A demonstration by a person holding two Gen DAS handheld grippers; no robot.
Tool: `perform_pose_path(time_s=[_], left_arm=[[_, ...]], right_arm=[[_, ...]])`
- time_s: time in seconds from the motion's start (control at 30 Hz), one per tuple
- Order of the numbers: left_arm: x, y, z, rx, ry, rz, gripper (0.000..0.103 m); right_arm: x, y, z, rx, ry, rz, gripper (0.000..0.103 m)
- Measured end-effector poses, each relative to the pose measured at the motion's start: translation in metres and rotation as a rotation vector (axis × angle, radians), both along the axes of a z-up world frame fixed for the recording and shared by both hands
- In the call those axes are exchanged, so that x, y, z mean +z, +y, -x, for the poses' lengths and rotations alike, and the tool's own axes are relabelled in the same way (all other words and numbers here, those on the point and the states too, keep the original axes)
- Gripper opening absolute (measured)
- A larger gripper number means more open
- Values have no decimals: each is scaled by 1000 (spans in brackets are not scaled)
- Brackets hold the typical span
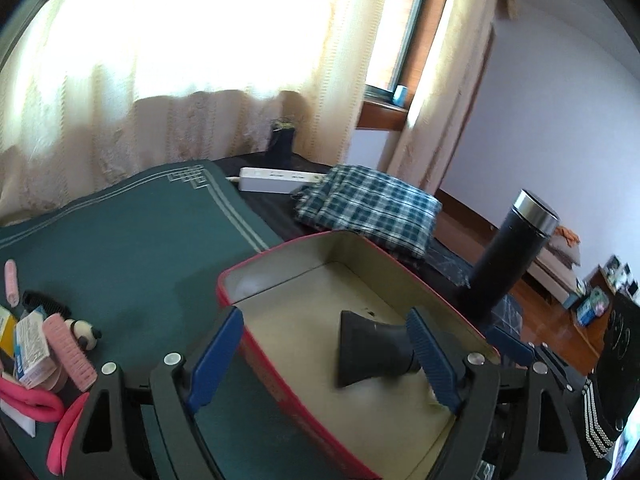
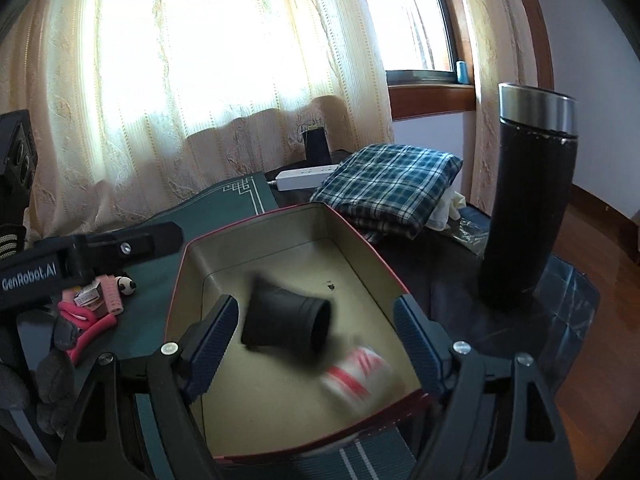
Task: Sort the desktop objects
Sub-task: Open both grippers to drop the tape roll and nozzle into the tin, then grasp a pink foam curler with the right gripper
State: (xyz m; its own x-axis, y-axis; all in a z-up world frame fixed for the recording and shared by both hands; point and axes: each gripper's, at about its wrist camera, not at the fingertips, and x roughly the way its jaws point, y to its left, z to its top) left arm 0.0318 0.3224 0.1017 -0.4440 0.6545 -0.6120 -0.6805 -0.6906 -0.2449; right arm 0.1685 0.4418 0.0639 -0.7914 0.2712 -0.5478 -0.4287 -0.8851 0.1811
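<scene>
Two grippers hover over the red-rimmed tin [image 2: 376, 256], both with fingers spread apart and gripping nothing. The right gripper [image 2: 316, 344] frames a black funnel-shaped nozzle [image 2: 286, 322] lying on its side on the tin floor, and a blurred red-and-white item [image 2: 356, 372] sits at about four o'clock from it, just beside; blur hides whether the two touch. The left gripper [image 1: 320, 360] straddles the tin's left wall, its right finger [image 1: 430, 360] close against the nozzle's narrow end, though contact cannot be confirmed. The nozzle and the red-and-white item look already sorted, so the step in hand is probably to pull clear and fetch the next piece. That pile lies on the green mat [image 1: 132, 232] at nine o'clock from the tin: pink hair rollers [image 1: 70, 354], a small panda figure [image 1: 86, 334], a little printed box [image 1: 34, 346] and a pink looped band [image 1: 30, 400]. To do it well, lift straight up before swinging left, so the fingers do not snag the tin's wall or drag the nozzle. A black flask [image 2: 528, 200] stands upright at two o'clock, well apart; a folded plaid cloth [image 2: 392, 188] lies at twelve o'clock behind the tin.
</scene>
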Motion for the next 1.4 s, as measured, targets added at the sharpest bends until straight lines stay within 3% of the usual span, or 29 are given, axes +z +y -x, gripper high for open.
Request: perform_pose_path(time_s=[0.73, 0.97, 1.1, 1.23, 1.4], left_arm=[[-15, -79, 10, 175, -8, 72, 86], [-26, -137, 18, 267, -24, 91, 86], [-34, -181, 29, 370, -36, 114, 86], [-41, -225, 40, 475, -30, 163, 86], [-47, -283, 55, 594, -50, 133, 86]], right_arm=[[10, -55, 24, 120, 11, 30, 83], [13, -98, 40, 220, 3, 19, 83], [9, -123, 55, 289, -12, 40, 83], [-2, -148, 77, 389, -74, 112, 83], [-21, -174, 105, 480, -158, 240, 83]])
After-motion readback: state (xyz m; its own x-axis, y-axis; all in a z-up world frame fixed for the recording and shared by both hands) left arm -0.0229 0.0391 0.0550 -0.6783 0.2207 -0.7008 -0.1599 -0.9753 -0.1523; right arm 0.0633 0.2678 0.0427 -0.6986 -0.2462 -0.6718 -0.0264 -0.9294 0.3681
